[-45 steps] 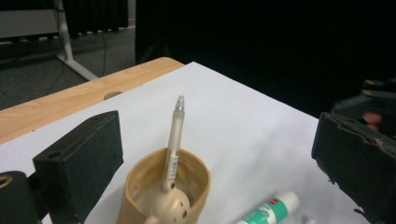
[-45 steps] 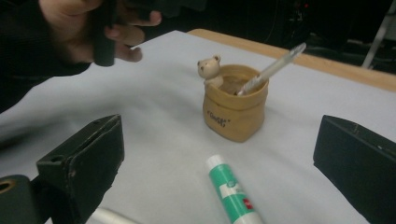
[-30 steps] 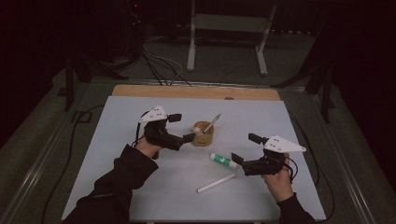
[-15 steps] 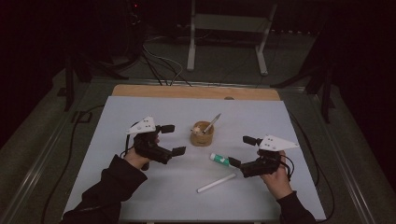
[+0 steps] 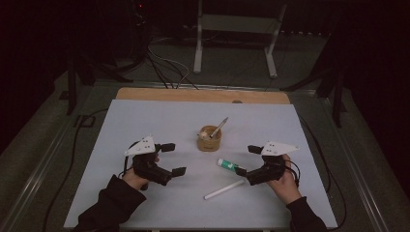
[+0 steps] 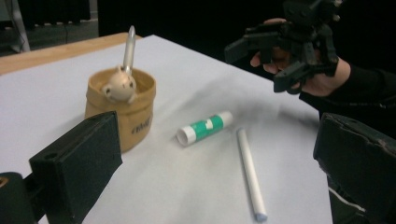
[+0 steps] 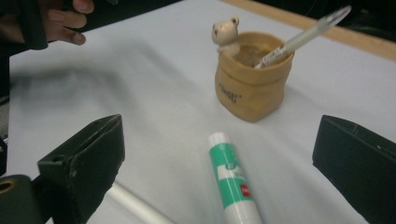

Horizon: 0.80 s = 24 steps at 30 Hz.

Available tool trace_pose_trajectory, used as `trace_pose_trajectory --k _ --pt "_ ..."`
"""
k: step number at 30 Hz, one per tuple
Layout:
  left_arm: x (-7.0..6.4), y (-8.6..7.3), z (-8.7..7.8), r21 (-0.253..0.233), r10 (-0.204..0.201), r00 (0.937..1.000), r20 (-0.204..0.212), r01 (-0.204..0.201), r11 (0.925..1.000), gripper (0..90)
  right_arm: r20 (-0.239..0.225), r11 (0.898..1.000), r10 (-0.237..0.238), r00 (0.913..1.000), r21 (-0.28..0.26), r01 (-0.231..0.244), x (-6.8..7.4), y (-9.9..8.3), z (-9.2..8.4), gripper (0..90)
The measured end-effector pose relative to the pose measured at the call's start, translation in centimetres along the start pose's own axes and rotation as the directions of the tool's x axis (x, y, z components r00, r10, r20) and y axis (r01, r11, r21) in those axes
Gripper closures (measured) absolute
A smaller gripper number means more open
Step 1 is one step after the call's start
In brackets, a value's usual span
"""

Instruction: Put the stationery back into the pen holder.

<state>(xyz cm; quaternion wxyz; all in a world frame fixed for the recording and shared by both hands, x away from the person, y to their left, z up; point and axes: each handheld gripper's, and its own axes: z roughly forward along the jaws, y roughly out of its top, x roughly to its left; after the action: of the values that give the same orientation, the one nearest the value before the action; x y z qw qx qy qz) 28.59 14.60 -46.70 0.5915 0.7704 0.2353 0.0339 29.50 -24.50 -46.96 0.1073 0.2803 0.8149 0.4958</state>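
Observation:
A tan sack-shaped cup (image 5: 209,139) with a small bear figure on its rim stands mid-table, and a silver pen (image 5: 219,127) leans in it. A green-and-white glue stick (image 5: 230,166) lies to the cup's near right. A white pen (image 5: 225,190) lies closer to the front edge. My left gripper (image 5: 173,158) hovers open left of the cup, apart from it, with nothing between its jaws. My right gripper (image 5: 247,160) is open beside the glue stick's right end. In the left gripper view the cup (image 6: 120,107), glue stick (image 6: 204,128) and white pen (image 6: 251,172) lie ahead. The right gripper view faces the cup (image 7: 252,88) and glue stick (image 7: 231,179).
The white tabletop (image 5: 145,121) ends in a wooden strip (image 5: 203,95) at the back. Cables and a metal stand (image 5: 232,29) sit on the dark floor beyond. Cables trail from both grippers along the table's sides.
My left gripper has drawn back from the cup, leftward and toward the person, with nothing in it. The right gripper shifted slightly right. The cup, glue stick and white pen stayed put.

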Motion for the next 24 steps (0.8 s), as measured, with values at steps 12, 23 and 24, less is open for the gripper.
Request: trace_pose_trajectory --k 12,23,24 --pt "-0.5 -1.8 -0.5 0.004 -0.011 0.9999 0.001 0.011 0.9999 1.6 -0.008 0.996 0.001 1.0000 0.085 0.000 -1.5 -1.7 0.9 31.7" --pt "-0.6 -2.2 -0.3 0.014 -0.004 1.0000 0.001 0.004 0.9999 1.6 -0.031 0.989 -0.004 0.9995 0.150 0.009 -2.6 -2.9 1.4 44.9" --pt "-0.6 -2.3 -0.3 0.013 -0.005 1.0000 0.001 0.005 0.9999 1.6 -0.030 0.987 -0.009 0.9995 0.160 0.014 -2.6 -3.0 1.5 45.1"
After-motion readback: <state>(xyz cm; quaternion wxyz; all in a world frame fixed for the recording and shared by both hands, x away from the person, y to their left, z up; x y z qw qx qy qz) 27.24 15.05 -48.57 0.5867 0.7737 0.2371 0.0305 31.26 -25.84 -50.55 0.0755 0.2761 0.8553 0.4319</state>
